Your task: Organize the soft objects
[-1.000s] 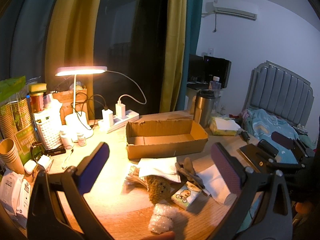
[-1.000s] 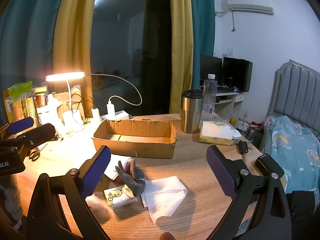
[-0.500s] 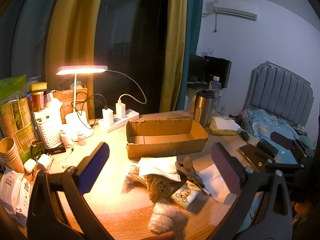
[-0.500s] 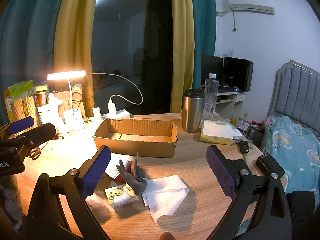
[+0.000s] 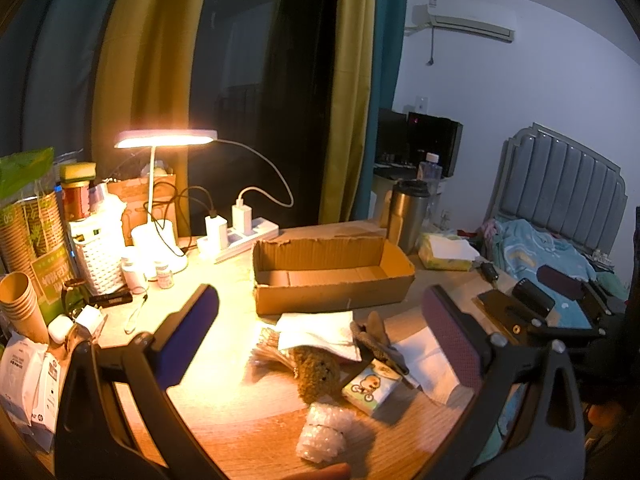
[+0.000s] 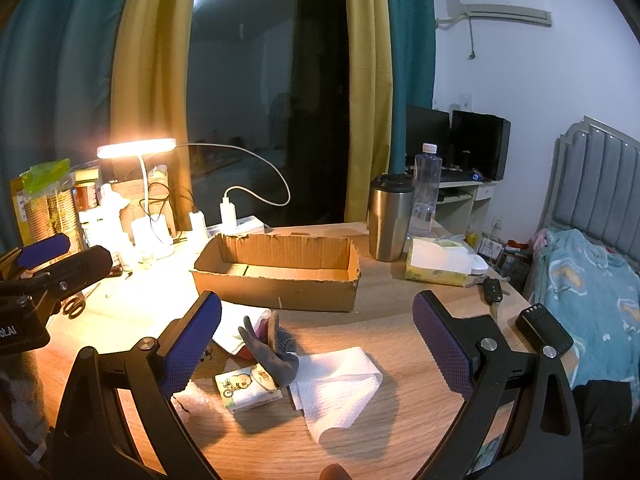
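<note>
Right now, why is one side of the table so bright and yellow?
Left wrist view: the lit desk lamp glares, washing out the white bottles beneath. Right wrist view: the paper towel casts a shadow away from it; the fisheye bends the curtains.

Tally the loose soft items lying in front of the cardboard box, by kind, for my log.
Paper towel sheets: 2
Dark gloves: 1
Brown plush toys: 1
Pocket tissue packs: 1
Bubble wrap rolls: 1
Total: 6

The cardboard box looks empty. A pale bundle under one towel is too hidden to identify.
</note>
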Motion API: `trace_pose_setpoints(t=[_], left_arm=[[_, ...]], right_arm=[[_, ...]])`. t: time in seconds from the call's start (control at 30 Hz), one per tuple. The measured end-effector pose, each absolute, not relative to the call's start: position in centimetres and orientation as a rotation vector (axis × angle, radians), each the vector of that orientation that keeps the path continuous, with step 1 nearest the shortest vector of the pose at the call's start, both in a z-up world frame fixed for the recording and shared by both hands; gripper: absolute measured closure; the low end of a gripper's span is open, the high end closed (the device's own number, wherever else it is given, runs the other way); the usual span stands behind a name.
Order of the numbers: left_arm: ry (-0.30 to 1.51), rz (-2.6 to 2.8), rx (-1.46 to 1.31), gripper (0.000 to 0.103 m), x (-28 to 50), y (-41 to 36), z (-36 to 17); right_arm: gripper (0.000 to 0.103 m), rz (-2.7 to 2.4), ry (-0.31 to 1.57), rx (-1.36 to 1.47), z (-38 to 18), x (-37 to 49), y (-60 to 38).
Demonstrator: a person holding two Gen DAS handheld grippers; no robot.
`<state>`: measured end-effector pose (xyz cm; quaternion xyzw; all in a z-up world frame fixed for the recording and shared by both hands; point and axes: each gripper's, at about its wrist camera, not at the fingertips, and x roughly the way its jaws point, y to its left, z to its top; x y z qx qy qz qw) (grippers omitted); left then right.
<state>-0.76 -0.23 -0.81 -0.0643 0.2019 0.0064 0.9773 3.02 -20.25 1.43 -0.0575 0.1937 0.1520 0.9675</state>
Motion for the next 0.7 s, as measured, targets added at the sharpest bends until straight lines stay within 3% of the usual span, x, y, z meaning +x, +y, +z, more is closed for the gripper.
trace_pose_setpoints(t=[0.7], left_arm=[[0.525, 0.018, -0.095, 0.001, 0.0, -0.8, -5.3]], right_arm=[[0.005, 0.299, 0.495, -0.116, -1.7, 4.1, -20.8]])
